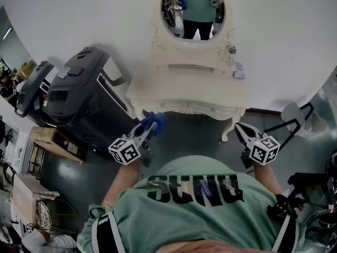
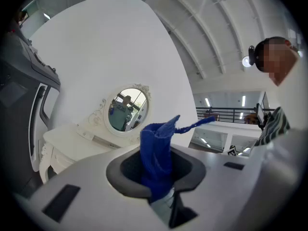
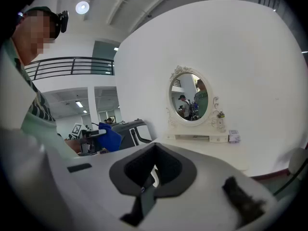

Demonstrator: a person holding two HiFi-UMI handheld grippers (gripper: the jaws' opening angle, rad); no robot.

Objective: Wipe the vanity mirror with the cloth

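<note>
The oval vanity mirror stands on a cream dressing table against the white wall, ahead of me. It also shows in the left gripper view as the mirror and in the right gripper view as the mirror. My left gripper is shut on a blue cloth, held just off the table's front left corner. The cloth sticks up from the left gripper. My right gripper is shut and holds nothing, near the table's front right leg. From the right gripper the cloth shows at left.
A large dark grey machine stands close to the table's left side. A small bottle and a little box sit on the table's right. A stand with a white seat is at right, and crates at lower left.
</note>
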